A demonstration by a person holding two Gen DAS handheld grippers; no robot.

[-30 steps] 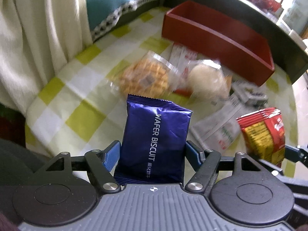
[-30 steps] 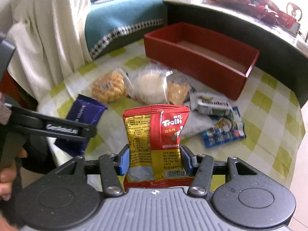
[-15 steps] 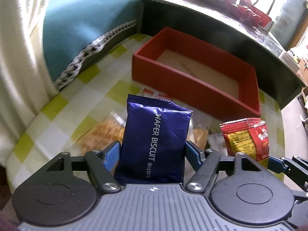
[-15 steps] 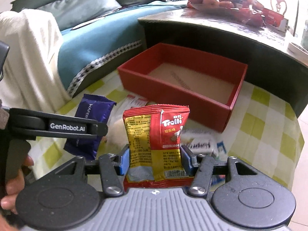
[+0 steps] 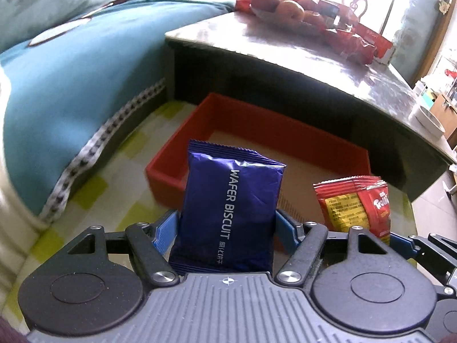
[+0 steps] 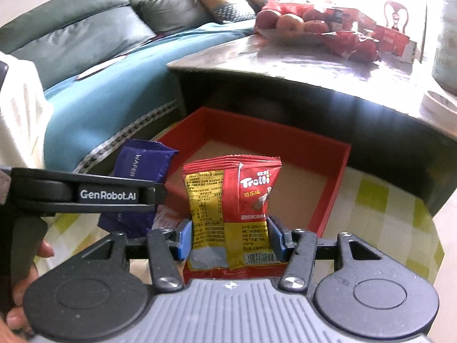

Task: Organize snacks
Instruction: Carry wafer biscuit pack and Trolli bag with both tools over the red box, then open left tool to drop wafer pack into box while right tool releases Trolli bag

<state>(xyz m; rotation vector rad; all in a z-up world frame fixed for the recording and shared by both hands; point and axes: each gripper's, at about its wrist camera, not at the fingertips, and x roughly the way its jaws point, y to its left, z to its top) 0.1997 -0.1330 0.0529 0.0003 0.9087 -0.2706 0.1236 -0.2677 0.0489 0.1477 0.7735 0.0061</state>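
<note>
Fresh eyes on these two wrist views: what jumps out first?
Two snack packs held upright dominate: a purple wafer biscuit packet clamped in the left gripper and a red Trolli gummy bag clamped in the right gripper. Just beyond both sits an open red tray with nothing visible in it, on the yellow-checked tablecloth. Farther back, a plate of fruit rests on the dark table.
</note>
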